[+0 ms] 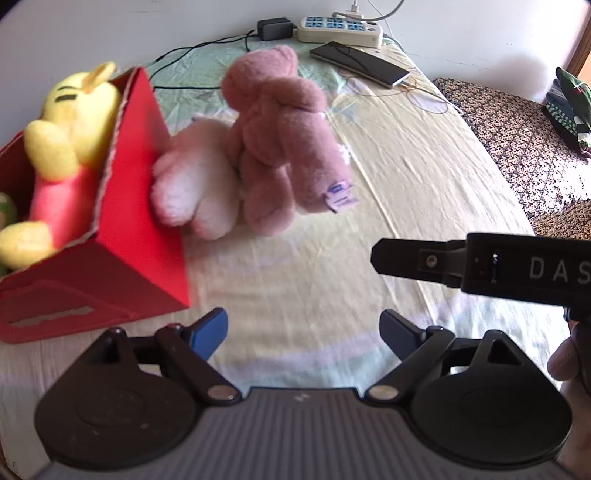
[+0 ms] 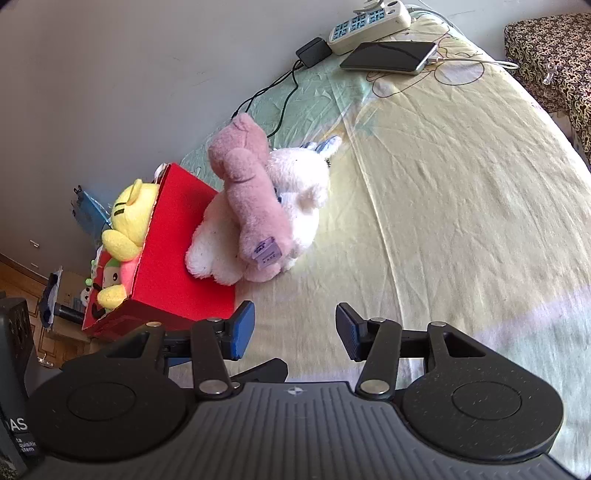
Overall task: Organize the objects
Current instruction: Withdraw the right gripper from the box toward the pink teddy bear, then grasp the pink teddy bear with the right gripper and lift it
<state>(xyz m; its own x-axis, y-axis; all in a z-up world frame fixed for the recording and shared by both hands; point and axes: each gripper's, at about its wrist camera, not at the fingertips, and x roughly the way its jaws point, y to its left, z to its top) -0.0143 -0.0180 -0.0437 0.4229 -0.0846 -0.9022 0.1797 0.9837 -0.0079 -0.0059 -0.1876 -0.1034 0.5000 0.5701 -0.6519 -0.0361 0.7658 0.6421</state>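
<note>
A red box (image 1: 122,221) (image 2: 177,258) stands on the bed at the left, holding a yellow plush (image 1: 70,122) (image 2: 129,218) and other small toys. A pink plush bear (image 1: 280,144) (image 2: 251,199) lies on top of a white plush (image 1: 192,181) (image 2: 299,195), both right beside the box. My left gripper (image 1: 303,332) is open and empty, short of the plushes. My right gripper (image 2: 295,328) is open and empty; it also shows in the left wrist view (image 1: 480,266) at the right.
A yellow-green sheet (image 1: 406,192) (image 2: 443,206) covers the bed. At the far end lie a phone (image 1: 360,62) (image 2: 388,55), a power strip (image 1: 340,29) (image 2: 369,22), a black adapter (image 1: 275,27) (image 2: 314,51) and cables. A patterned cloth (image 1: 517,129) lies at the right.
</note>
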